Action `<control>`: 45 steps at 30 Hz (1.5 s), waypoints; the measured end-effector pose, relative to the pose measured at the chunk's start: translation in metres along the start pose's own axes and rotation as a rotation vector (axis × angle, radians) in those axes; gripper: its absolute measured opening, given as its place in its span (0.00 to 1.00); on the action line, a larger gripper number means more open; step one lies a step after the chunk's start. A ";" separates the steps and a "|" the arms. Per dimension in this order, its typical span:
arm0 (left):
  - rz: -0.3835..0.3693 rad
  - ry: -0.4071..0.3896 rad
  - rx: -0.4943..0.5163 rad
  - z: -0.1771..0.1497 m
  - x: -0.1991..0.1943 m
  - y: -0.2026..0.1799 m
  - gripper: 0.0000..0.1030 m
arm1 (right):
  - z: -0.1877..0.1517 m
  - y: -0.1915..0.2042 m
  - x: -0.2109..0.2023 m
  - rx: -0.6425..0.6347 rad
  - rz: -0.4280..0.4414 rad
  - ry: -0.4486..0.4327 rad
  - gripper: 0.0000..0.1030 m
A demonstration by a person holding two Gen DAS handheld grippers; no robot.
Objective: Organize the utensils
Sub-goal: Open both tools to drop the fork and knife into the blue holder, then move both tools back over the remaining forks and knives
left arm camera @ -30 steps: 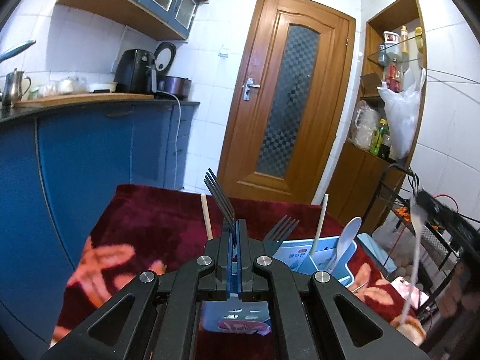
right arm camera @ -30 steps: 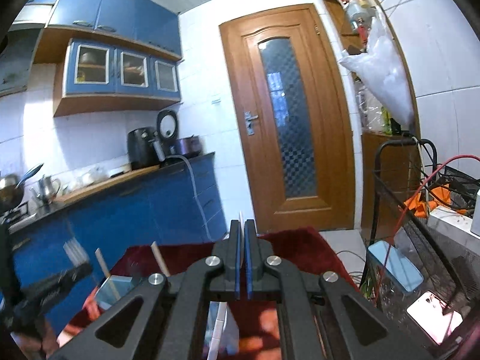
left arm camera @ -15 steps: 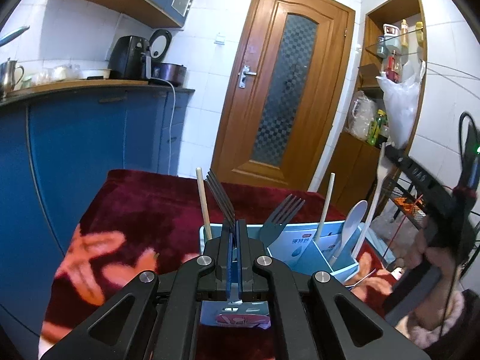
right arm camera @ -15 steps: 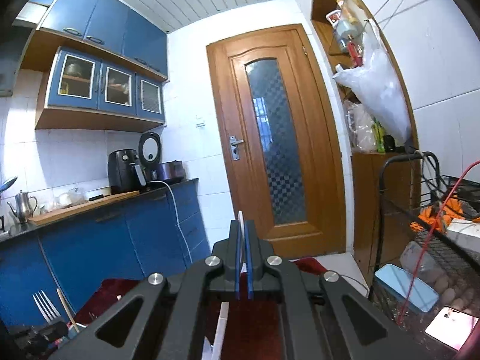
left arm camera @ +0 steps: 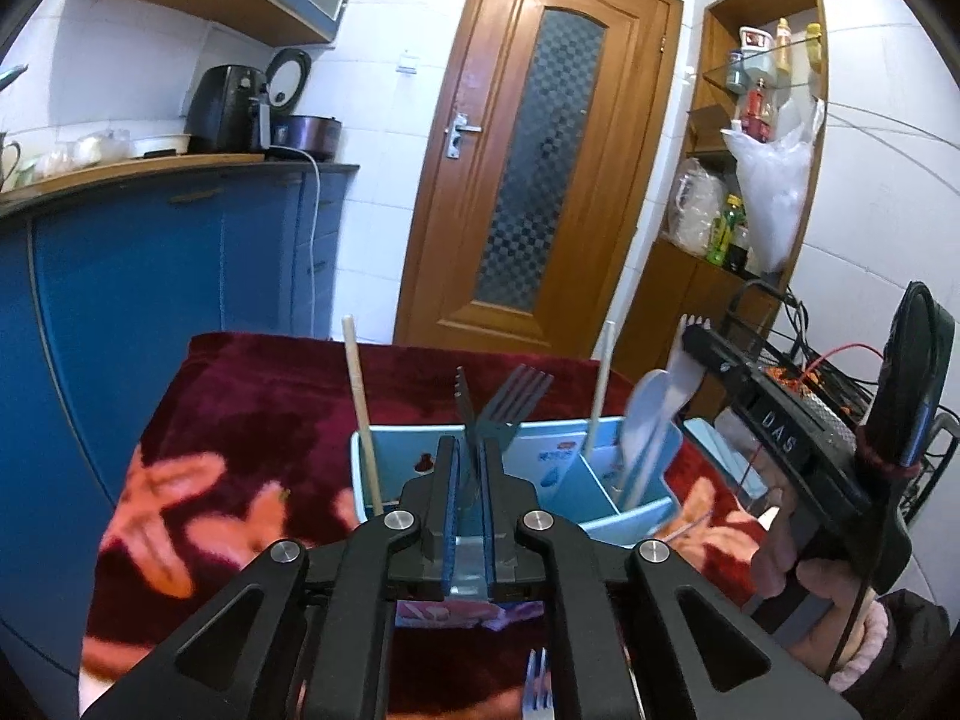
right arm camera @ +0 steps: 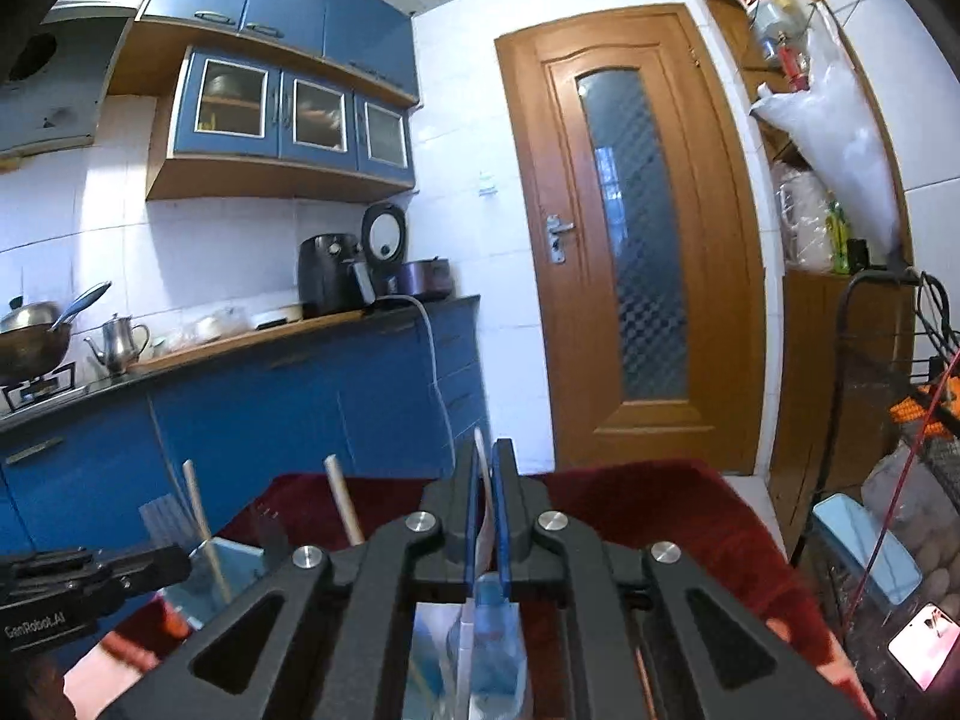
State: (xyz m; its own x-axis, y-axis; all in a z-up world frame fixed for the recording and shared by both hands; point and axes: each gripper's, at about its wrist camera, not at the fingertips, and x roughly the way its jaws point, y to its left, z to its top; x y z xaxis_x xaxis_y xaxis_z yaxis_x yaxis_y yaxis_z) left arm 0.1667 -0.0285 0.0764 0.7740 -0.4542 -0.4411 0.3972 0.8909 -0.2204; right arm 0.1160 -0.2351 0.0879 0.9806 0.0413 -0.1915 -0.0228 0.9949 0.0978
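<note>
A light blue utensil holder [left arm camera: 540, 468] stands on the red patterned tablecloth [left arm camera: 240, 432]. It holds a metal fork [left arm camera: 516, 396], chopsticks [left arm camera: 360, 408] and a pale blue spoon [left arm camera: 651, 414]. My left gripper [left arm camera: 471, 474] is slightly parted around the dark metal fork [left arm camera: 462, 402], held upright over the holder. My right gripper [right arm camera: 485, 516] is shut on a white plastic fork [left arm camera: 684, 360], held over the holder's right compartment. Another fork [left arm camera: 536, 684] lies below my left gripper.
Blue kitchen cabinets [left arm camera: 150, 276] and a counter with appliances [left arm camera: 228, 111] stand at left. A wooden door [left arm camera: 540, 180] is behind the table. A wire rack [left arm camera: 840, 372] with cables and a shelf unit [left arm camera: 756, 180] stand at right.
My left gripper lowered toward the holder and its jaws have parted a little around the dark fork. My right gripper moved in over the holder with the white fork.
</note>
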 end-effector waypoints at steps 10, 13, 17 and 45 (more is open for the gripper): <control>0.008 0.008 0.023 -0.004 -0.021 -0.008 0.26 | 0.002 -0.005 -0.029 0.027 0.040 0.016 0.29; 0.019 0.024 0.018 -0.006 -0.028 -0.008 0.26 | 0.000 -0.006 -0.035 0.014 0.024 0.040 0.29; 0.027 0.044 0.022 -0.009 -0.037 -0.009 0.27 | -0.001 -0.008 -0.047 0.022 0.009 0.082 0.29; 0.054 0.297 -0.009 -0.088 -0.064 -0.034 0.30 | -0.068 -0.015 -0.116 0.127 0.039 0.433 0.31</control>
State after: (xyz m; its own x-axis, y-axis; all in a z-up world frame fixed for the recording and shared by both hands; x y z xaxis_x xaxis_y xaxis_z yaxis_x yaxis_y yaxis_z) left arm 0.0604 -0.0296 0.0360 0.6153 -0.3864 -0.6871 0.3545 0.9141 -0.1966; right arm -0.0109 -0.2487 0.0420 0.8074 0.1396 -0.5732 -0.0072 0.9738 0.2271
